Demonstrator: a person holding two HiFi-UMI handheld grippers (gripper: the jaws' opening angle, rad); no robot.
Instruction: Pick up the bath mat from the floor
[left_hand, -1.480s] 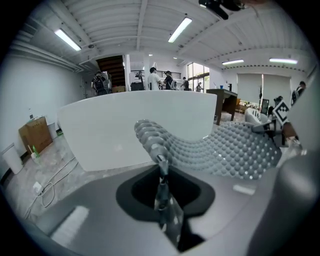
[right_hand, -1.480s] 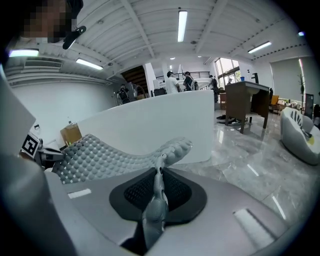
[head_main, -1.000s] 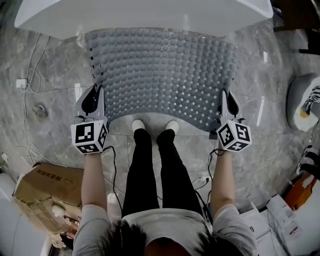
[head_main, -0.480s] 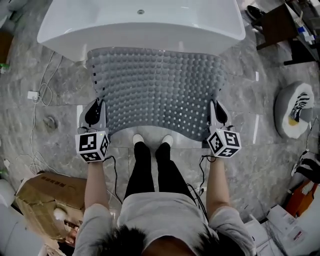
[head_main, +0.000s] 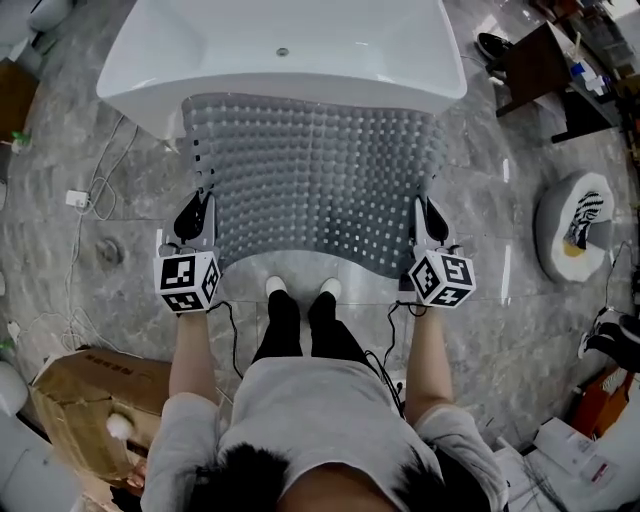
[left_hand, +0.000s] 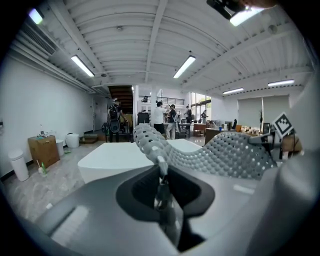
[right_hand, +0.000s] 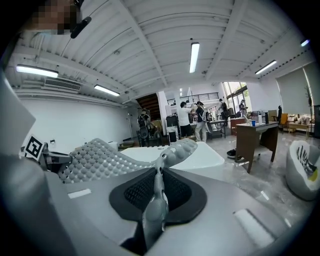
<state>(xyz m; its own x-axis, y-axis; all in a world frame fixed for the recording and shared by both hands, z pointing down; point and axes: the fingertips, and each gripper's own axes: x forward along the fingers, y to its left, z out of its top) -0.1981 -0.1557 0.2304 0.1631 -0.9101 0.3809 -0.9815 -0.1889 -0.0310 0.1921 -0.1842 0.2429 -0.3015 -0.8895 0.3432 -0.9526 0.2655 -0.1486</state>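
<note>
Bath mat (head_main: 315, 180) rides higher than a second ago, and the bathtub (head_main: 280, 50) at 12 o'clock now looks smaller as the person straightens. The left gripper (head_main: 200, 208) pinches the mat's 8 o'clock corner and the right gripper (head_main: 424, 212) its 4 o'clock corner (both jaws closed on the edge). The mat looks clear of the floor (head_main: 100, 180), so the pickup seems nearly done.

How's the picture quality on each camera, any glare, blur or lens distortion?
Head view: evenly lit, sharp, the bathtub bowed by the wide lens. Left gripper view: black corners, ceiling lamp flaring upper right, close-up jaws soft, bath mat crisp. Right gripper view: black corners too, a mosaic patch upper left.
</note>
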